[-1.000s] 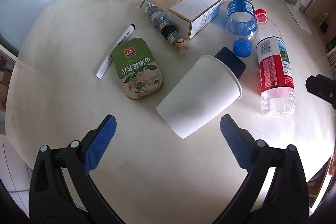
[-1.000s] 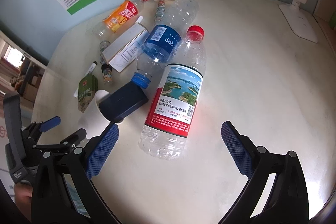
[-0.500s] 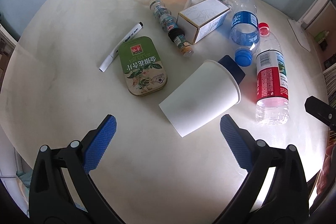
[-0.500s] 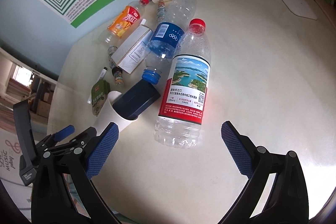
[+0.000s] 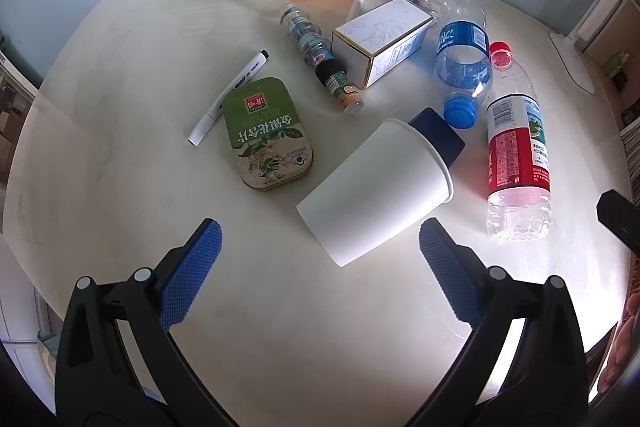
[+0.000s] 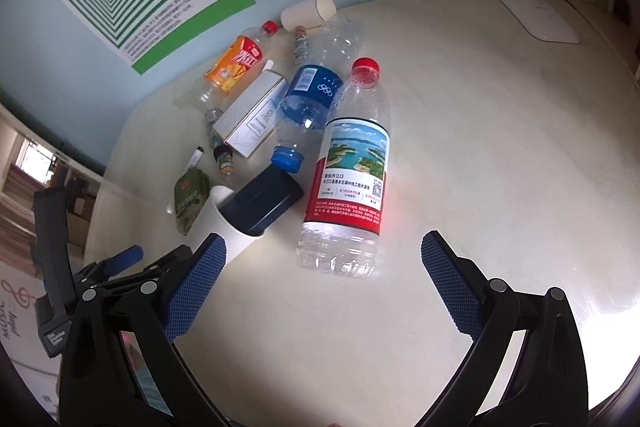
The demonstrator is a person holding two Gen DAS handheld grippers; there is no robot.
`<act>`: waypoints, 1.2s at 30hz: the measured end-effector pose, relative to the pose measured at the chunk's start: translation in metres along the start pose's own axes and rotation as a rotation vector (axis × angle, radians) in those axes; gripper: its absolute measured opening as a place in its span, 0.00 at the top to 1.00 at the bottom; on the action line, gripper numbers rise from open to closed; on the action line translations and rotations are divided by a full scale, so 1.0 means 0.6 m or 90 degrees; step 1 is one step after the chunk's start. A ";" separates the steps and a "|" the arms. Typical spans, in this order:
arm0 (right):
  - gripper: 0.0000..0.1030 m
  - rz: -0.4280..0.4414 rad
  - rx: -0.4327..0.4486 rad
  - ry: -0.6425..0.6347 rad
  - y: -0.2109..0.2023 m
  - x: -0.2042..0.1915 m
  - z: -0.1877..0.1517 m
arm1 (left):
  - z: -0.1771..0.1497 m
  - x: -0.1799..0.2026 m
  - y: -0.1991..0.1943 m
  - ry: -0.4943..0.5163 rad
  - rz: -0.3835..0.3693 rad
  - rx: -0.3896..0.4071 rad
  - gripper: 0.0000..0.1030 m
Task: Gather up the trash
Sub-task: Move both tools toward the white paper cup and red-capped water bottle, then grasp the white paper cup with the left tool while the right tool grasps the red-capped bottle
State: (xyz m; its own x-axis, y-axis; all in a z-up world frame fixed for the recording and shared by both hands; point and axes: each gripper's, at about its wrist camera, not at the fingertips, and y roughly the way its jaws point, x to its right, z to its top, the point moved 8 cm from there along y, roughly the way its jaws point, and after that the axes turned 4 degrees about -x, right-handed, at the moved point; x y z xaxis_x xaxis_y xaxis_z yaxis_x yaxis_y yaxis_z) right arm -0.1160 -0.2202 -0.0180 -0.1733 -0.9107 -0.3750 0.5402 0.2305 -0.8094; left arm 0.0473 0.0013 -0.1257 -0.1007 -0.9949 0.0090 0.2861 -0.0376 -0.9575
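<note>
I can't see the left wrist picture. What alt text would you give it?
An open left gripper hovers over a white paper cup lying on its side on a pale table, a dark blue box in its mouth. Bottles, a green tin and a marker lie beyond.

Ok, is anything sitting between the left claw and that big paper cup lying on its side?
Nothing visible. The left claw is open, and only bare table lies between it and the paper cup's closed base, which points toward it. The green tin lies off to the cup's left, apart from it.

left claw (image 5: 316, 267) nearer paper cup (image 5: 376, 193), both claws raised
</note>
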 end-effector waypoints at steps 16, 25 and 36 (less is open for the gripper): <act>0.06 -0.016 0.023 -0.085 -0.004 -0.014 0.020 | 0.002 -0.008 0.008 -0.018 -0.013 -0.013 0.06; 0.06 -0.017 -0.055 -0.082 0.021 -0.001 0.004 | 0.005 0.003 0.001 0.018 -0.014 0.002 0.06; 0.06 -0.020 -0.077 -0.117 0.025 -0.007 0.016 | 0.008 0.022 0.011 0.037 -0.038 -0.019 0.06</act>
State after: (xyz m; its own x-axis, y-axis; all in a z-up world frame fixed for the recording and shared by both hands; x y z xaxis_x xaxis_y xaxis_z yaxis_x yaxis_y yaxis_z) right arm -0.0993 -0.2163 -0.0241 -0.0294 -0.9629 -0.2682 0.4321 0.2297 -0.8721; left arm 0.0524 -0.0127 -0.1308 -0.1729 -0.9836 0.0507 0.2488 -0.0934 -0.9640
